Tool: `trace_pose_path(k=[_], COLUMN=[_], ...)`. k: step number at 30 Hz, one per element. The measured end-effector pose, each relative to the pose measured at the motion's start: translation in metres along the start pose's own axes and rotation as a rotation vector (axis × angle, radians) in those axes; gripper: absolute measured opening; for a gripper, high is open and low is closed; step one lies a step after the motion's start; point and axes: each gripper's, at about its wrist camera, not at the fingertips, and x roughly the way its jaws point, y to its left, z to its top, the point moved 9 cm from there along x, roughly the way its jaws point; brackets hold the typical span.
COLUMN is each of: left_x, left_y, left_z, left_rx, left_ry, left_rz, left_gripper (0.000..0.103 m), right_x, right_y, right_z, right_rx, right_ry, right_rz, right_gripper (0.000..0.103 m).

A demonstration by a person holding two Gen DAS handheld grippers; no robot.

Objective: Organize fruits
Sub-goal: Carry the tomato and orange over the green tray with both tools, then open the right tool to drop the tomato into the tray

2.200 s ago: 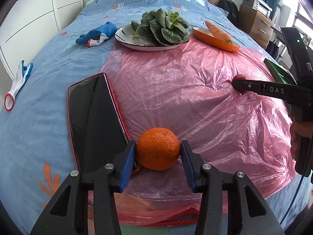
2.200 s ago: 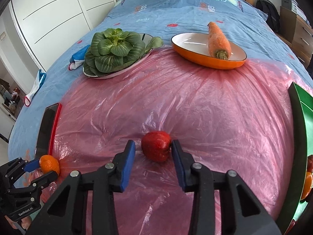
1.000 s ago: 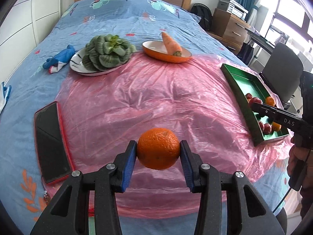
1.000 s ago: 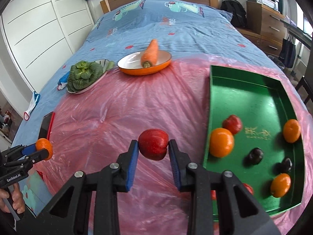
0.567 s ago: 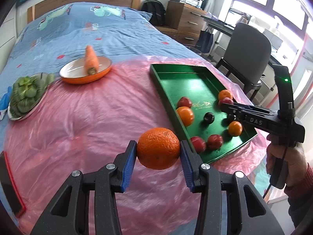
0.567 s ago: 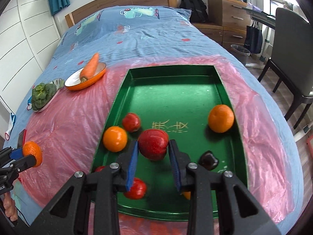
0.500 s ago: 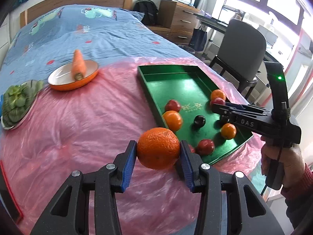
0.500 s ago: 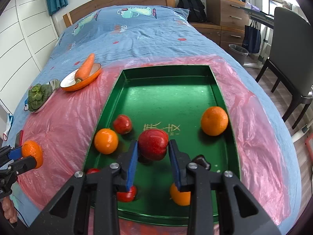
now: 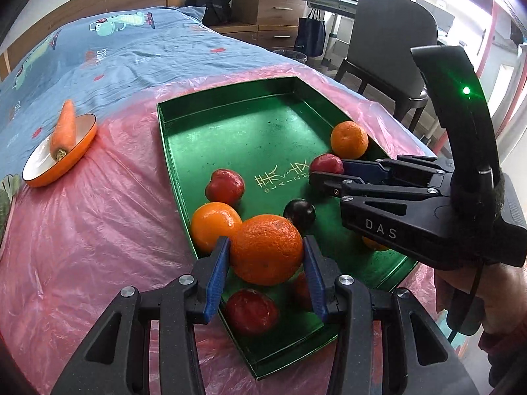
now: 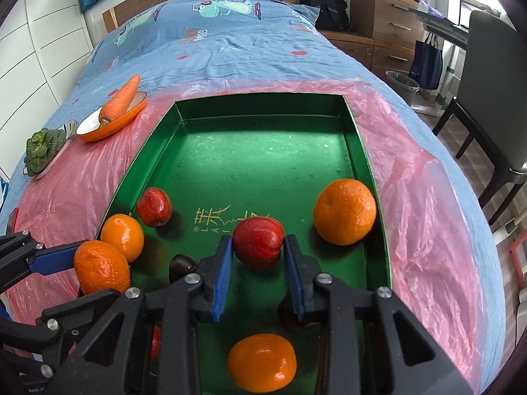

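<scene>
Far left, on the blue bed [image 10: 250, 42], a plate of leafy greens [image 10: 41, 151] sits at the edge of the pink plastic sheet [image 9: 98, 217]; just beside it an orange dish [image 9: 57, 158] carries a carrot [image 9: 64, 128] laid across its rim. Right of these, a green tray [image 10: 263, 151] rests on the sheet. Left tongs [image 9: 266, 275], narrowly parted, both blue pads pressed on a large orange [image 9: 266, 250], which hangs over the tray's near-left part, close to the left wall. Loose fruit in the tray near it: a smaller orange [image 9: 214, 222] against the left wall, a red apple [image 9: 225, 187] behind that, a dark plum [image 9: 299, 212], another red apple [image 9: 252, 311] below the held orange. Right tongs [image 10: 258, 271], a little wider than the left pair, pads clamped on a red apple [image 10: 258, 242] held over the tray's middle, near the gold lettering. Right of it an orange [image 10: 344, 210] lies by the tray's right wall; one more orange [image 10: 262, 362] sits at the near edge under the tongs. In the left wrist view a person's hand [image 9: 474, 299] grips the right handle at the frame's right side. A dark chair [image 10: 487, 98] stands beyond the bed, far right.
</scene>
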Motion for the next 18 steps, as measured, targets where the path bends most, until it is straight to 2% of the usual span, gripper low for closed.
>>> trace_pose_path(k=[6, 14, 15, 16, 17, 18], left_x=[0.005, 0.003, 0.001, 0.0, -0.002, -0.004], left_y=[-0.012, -0.01, -0.009, -0.008, -0.007, -0.007], left_z=[0.001, 0.0, 0.0, 0.0, 0.0, 0.001], left_rx=[0.052, 0.021, 0.014, 0.011, 0.008, 0.005], left_ry=[0.002, 0.016, 0.016, 0.017, 0.016, 0.013], left_rz=[0.014, 0.003, 0.0, 0.001, 0.001, 0.0], left_gripper=[0.039, 0.04, 0.04, 0.04, 0.04, 0.04], right_x=[0.004, -0.001, -0.002, -0.004, -0.007, -0.009], right_y=[-0.002, -0.011, -0.013, -0.013, -0.013, -0.013], right_z=[-0.003, -0.006, -0.006, -0.006, -0.005, -0.005], right_rx=[0.0, 0.022, 0.026, 0.026, 0.026, 0.025], right_ry=[-0.001, 0.0, -0.002, -0.005, -0.01, -0.014], right_rz=[0.011, -0.008, -0.008, -0.011, -0.015, -0.017], right_gripper=[0.051, 0.054, 0.057, 0.072, 0.092, 0.097])
